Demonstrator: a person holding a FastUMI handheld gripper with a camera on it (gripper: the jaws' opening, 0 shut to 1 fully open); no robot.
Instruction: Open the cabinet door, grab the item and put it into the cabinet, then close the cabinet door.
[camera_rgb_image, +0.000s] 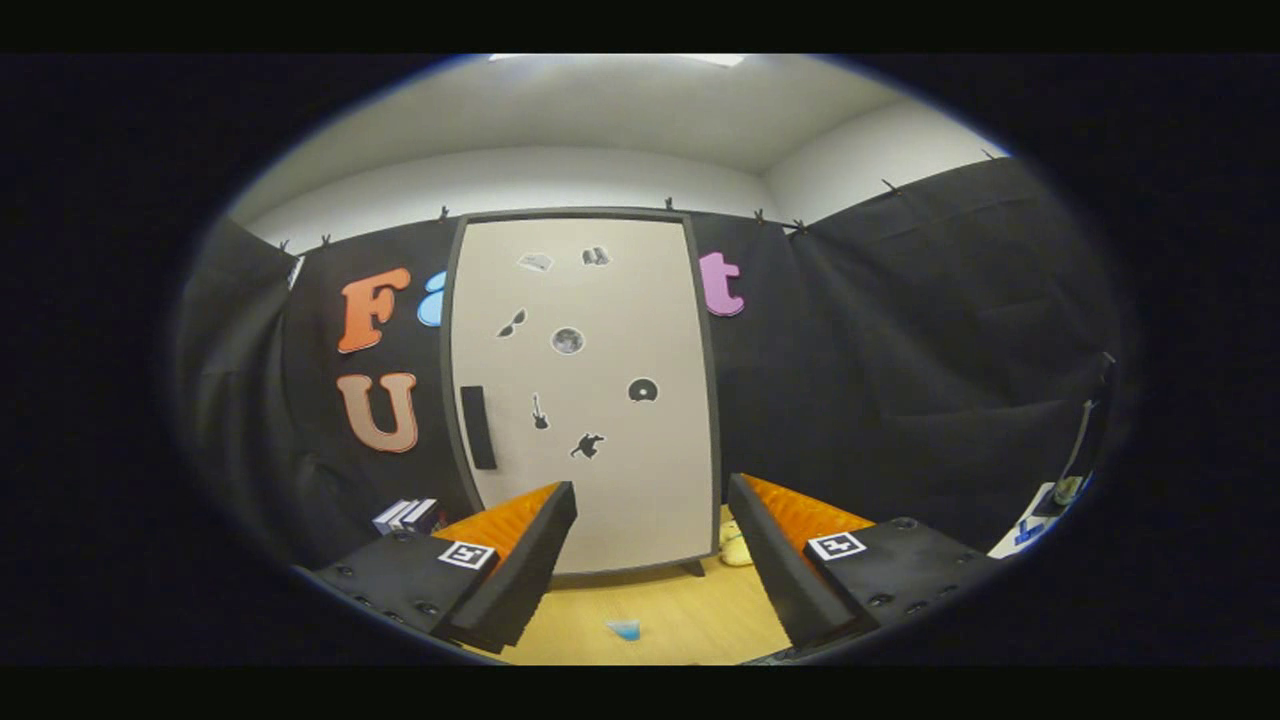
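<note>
Far left, beyond my left finger: a small stack of boxes (405, 515) sits on the tabletop (690, 625) against the booth's black cloth wall (900, 350). I cannot make out what they are.

Centre: the cabinet (585, 390) stands upright on the tabletop, straight ahead of my tongs (650, 560) and well beyond the fingertips. Its pale door (620, 480) is closed, flush within a dark frame. A dark vertical handle (478, 427) sits near the door's left edge, about mid-height. Several small dark stickers are scattered over the door face; among them a round one (567, 341) and a disc-shaped one (643, 390). A short foot (694, 569) shows under the cabinet's lower right corner.

My tongs are released: the two fingers stand wide apart with nothing between them, touching neither door nor handle. On the wooden tabletop between the fingers, closer to me than the cabinet, lies a small blue item (624, 629).

Just right of the cabinet's lower right corner, partly hidden behind my right finger, a yellow soft-looking item (735, 545) rests on the tabletop; its full shape is hidden.

Far right: some white and blue things (1030, 528) lie at the tabletop's edge, too blurred to identify.
</note>
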